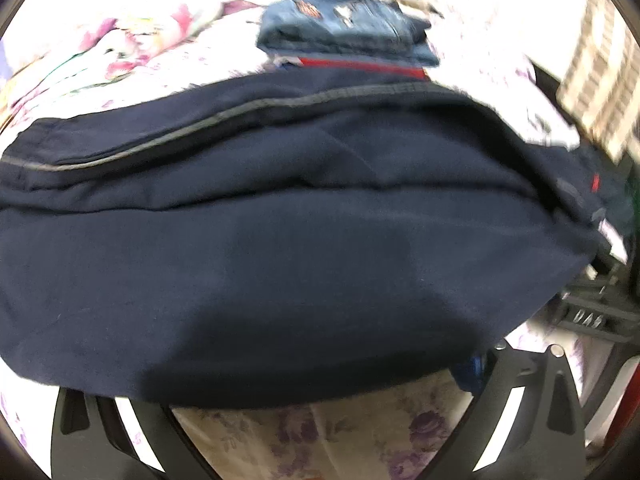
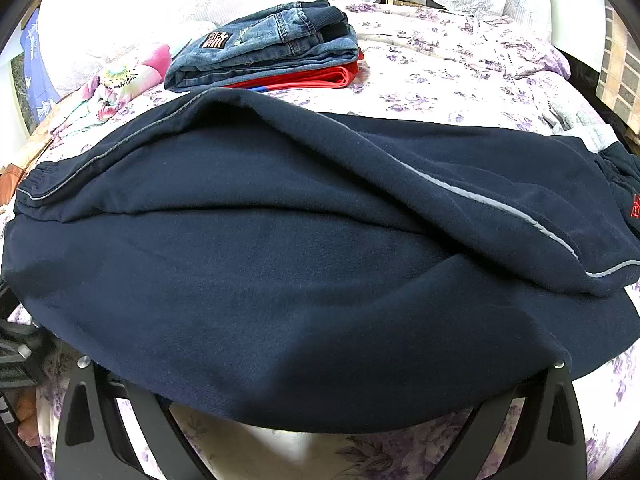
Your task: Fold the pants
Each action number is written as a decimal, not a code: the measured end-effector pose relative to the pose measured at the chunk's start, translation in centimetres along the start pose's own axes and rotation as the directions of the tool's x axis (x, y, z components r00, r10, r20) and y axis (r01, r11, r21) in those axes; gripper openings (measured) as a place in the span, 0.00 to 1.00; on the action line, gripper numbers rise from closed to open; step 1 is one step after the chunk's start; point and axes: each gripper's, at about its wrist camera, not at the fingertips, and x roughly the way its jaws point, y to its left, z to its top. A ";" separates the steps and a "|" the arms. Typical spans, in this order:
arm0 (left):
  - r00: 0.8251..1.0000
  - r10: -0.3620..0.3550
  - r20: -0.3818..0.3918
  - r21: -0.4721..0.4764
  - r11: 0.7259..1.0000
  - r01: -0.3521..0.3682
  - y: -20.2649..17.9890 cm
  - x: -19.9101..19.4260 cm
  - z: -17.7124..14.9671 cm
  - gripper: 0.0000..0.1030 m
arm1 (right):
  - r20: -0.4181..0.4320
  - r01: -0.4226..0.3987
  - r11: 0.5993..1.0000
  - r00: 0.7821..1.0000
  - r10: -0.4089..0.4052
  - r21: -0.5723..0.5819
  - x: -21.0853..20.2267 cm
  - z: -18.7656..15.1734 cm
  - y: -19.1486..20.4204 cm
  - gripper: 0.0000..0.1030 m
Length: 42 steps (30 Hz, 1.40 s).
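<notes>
Navy sweatpants (image 1: pixel 280 248) with a grey side stripe lie across a floral bed, folded lengthwise; they also fill the right wrist view (image 2: pixel 300 260). My left gripper (image 1: pixel 316 384) has its jaws spread wide at the pants' near edge, and the cloth drapes over its fingertips. My right gripper (image 2: pixel 320 396) is likewise spread wide, with the near hem lying over its fingertips. Neither gripper visibly pinches the cloth. The waistband with red lettering (image 2: pixel 636 210) is at the right.
A stack of folded jeans (image 2: pixel 272 48) on red clothes (image 2: pixel 320 76) sits behind the pants; the jeans also show in the left wrist view (image 1: pixel 344 28). The floral bedsheet (image 2: pixel 460 76) stretches back right. A pink floral pillow (image 2: pixel 120 80) lies back left. The other gripper (image 1: pixel 592 312) shows at the right.
</notes>
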 end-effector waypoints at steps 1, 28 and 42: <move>0.999 0.010 0.033 -0.013 1.000 -0.009 0.3 -0.8 -0.2 0.96 | 0.001 0.000 1.000 1.000 0.000 0.000 0.0 0.0 0.0 0.97; 0.991 -0.102 0.084 -0.483 0.866 0.130 17.2 -0.3 8.2 0.76 | 0.237 -0.357 0.930 0.915 0.328 0.091 -8.7 -3.9 -10.5 0.97; 0.962 0.208 0.177 -0.364 0.922 -0.132 16.9 4.5 16.3 0.81 | 0.261 -0.212 0.971 0.949 0.177 0.113 -8.1 0.7 -12.4 0.97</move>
